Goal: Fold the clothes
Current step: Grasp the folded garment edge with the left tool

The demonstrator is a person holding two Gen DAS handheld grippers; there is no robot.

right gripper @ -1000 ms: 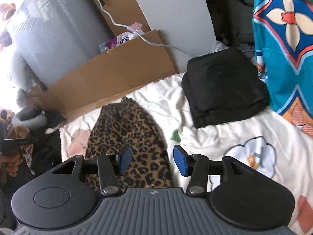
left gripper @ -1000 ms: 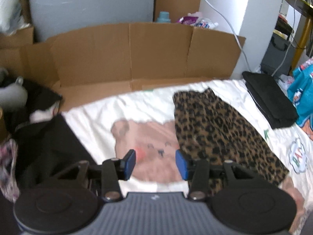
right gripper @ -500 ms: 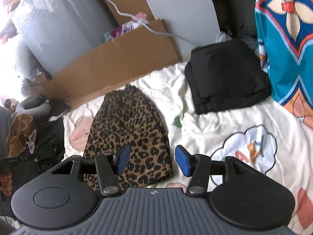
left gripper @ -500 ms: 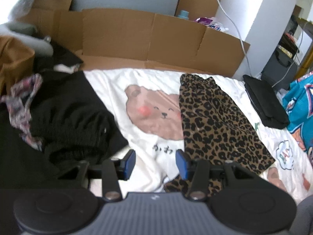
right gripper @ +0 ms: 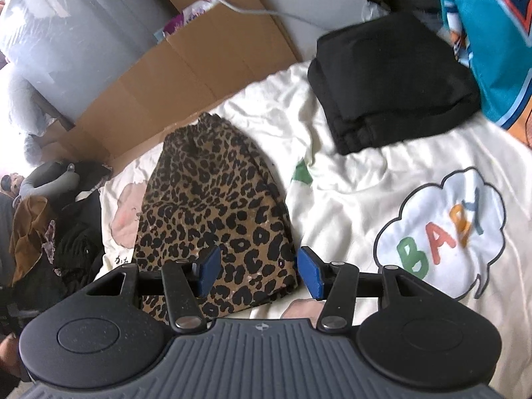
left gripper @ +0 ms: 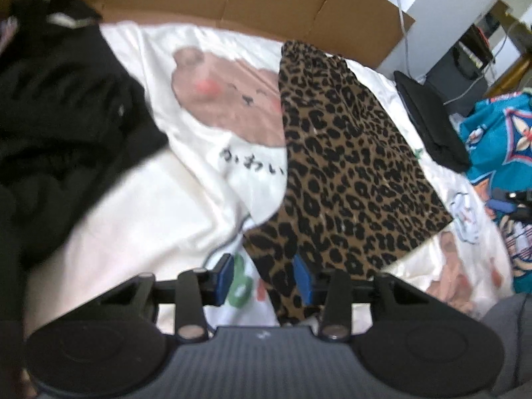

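Note:
A leopard-print garment (left gripper: 345, 166) lies flat on the white cartoon bedsheet (left gripper: 159, 206), waistband at the far end. My left gripper (left gripper: 265, 277) hangs low over the garment's near left corner. Its jaws are closing, and a strip of the cloth runs between them, but the blue pads (left gripper: 226, 276) are still clear of it. In the right wrist view, my right gripper (right gripper: 259, 274) stands open over the near right corner of the leopard-print garment (right gripper: 212, 206). The hem lies below its two pads (right gripper: 311, 277), which grip nothing.
A folded black garment (right gripper: 389, 79) rests at the sheet's far right, beside a teal patterned cloth (right gripper: 482, 33). A heap of dark unfolded clothes (left gripper: 60, 116) fills the left side. Flattened cardboard (left gripper: 232, 0) lines the far edge, and a cloud print reading BABY (right gripper: 439, 232) marks the white bedsheet (right gripper: 349, 183).
My left gripper has swung down to the leopard garment's near left corner, and its jaws have narrowed a little. My right gripper has sunk toward the near right corner.

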